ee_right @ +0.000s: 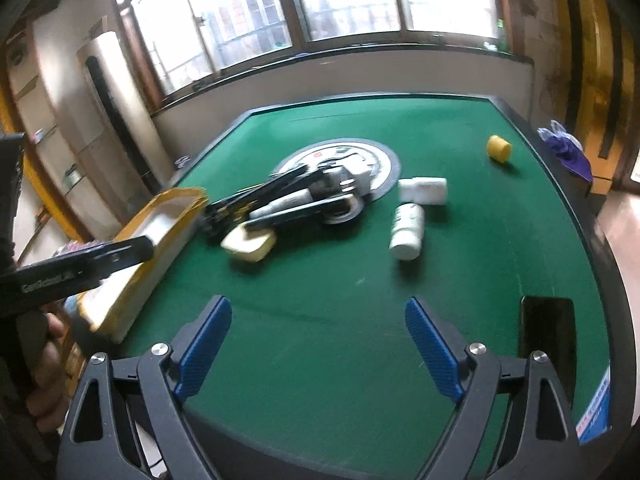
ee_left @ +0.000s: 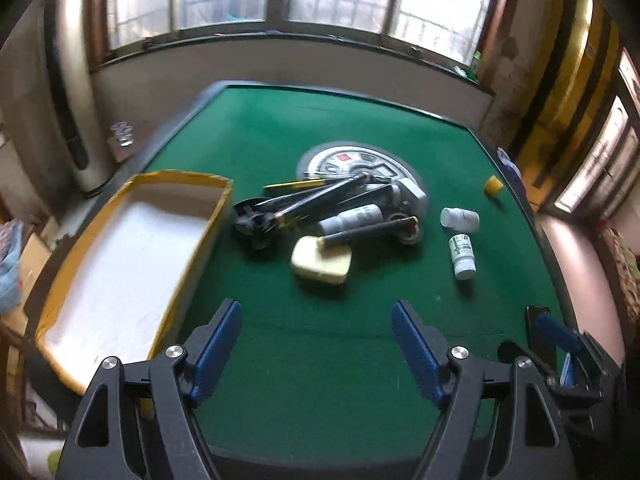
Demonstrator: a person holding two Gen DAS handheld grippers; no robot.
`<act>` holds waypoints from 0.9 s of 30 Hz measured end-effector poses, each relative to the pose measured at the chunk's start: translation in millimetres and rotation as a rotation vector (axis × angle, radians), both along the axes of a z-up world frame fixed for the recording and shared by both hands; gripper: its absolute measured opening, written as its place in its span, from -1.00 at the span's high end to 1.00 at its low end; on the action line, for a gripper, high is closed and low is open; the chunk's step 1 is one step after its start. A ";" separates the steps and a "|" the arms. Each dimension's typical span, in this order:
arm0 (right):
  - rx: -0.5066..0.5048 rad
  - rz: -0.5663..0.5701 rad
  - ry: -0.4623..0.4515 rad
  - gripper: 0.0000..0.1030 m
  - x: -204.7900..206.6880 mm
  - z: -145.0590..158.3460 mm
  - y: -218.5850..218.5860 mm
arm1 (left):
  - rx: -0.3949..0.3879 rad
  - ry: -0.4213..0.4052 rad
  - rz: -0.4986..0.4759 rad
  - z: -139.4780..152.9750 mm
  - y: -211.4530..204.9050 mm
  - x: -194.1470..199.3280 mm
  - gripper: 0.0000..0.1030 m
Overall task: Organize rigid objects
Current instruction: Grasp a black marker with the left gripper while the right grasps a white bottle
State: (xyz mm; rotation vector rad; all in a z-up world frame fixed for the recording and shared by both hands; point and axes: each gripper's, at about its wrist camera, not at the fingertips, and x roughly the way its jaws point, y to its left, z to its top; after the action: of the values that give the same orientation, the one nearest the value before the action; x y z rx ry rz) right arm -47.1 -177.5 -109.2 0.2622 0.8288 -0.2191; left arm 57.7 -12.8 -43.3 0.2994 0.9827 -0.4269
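1. Nearest, both tools hover over the near edge of the green counter [ee_left: 328, 360]. The left gripper [ee_left: 316, 344] has its jaws spread wide with nothing between them; the right gripper [ee_right: 318, 344] is the same, wide and empty, angled down at the felt.
2. At about 3 o'clock from the right gripper, a dark phone [ee_right: 548, 332] lies flat by the counter's edge.
3. At 10 o'clock from the left gripper sits the yellow-edged box [ee_left: 120, 264], its white inside bare as far as I can see. So nothing looks sorted yet, I'd say.
4. Toward 12 o'clock, mid-counter, is the pile: a cream case [ee_left: 322, 260] closest, then a dark rod [ee_left: 368, 230] resting on it, a white tube [ee_left: 352, 218], a black tool [ee_left: 280, 208] and a tape roll [ee_left: 410, 232], all tangled and touching.
5. At 1 o'clock, apart from the pile, a green-labelled bottle [ee_left: 463, 256] lies on its side, with a white bottle [ee_left: 460, 218] just beyond.
6. Farthest, at 2 o'clock, a small yellow cap [ee_left: 493, 187] sits alone.
7. My judgement: the whole job remains, every piece still to be moved into the box.
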 end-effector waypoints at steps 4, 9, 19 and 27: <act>0.035 -0.053 0.027 -0.71 33.0 -21.3 -32.8 | -0.005 -0.005 -0.068 -13.9 -17.1 28.3 -0.57; 0.023 -0.106 0.077 -0.63 69.9 -37.9 -62.0 | -0.069 -0.016 -0.130 -39.2 -45.7 55.4 -0.57; 0.055 -0.178 0.128 0.16 112.2 -69.1 -102.2 | -0.008 0.014 -0.260 -70.6 -110.2 96.0 0.31; 0.091 -0.163 0.074 0.37 106.8 -78.5 -109.3 | 0.049 0.020 -0.347 -84.7 -147.7 98.5 0.35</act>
State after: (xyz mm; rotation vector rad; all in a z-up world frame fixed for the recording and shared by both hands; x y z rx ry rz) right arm 59.7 -286.8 -187.6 0.4098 0.8924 -0.3456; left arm 156.1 -160.6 -128.0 0.5147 0.9633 -0.7228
